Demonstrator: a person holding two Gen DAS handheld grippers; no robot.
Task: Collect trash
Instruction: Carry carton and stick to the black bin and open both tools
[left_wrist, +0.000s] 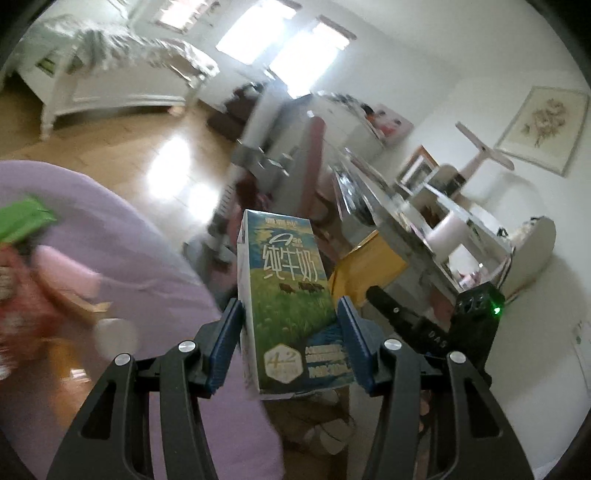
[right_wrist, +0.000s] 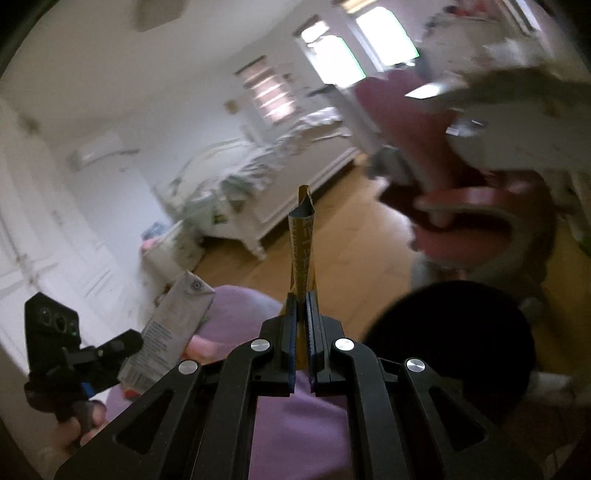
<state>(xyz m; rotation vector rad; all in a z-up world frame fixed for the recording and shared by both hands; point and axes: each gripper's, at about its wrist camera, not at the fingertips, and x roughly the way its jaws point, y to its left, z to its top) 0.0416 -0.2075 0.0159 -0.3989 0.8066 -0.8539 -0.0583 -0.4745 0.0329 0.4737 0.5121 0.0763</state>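
Purple cushion (left_wrist: 122, 258) and white bed (left_wrist: 110, 74) nearby.

A home bedroom: a white bed (right_wrist: 258, 173) with rumpled bedding, wooden floor (left_wrist: 122, 147), a framed picture (left_wrist: 543, 129) on the wall, bright windows (right_wrist: 332, 55).

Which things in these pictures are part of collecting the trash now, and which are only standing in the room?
Part of the job:
- milk carton, held in the left gripper
- yellow wrapper, pinched in the right gripper

Only in the room:
- white bed
- framed picture on the wall
- pink chair
- purple cushion
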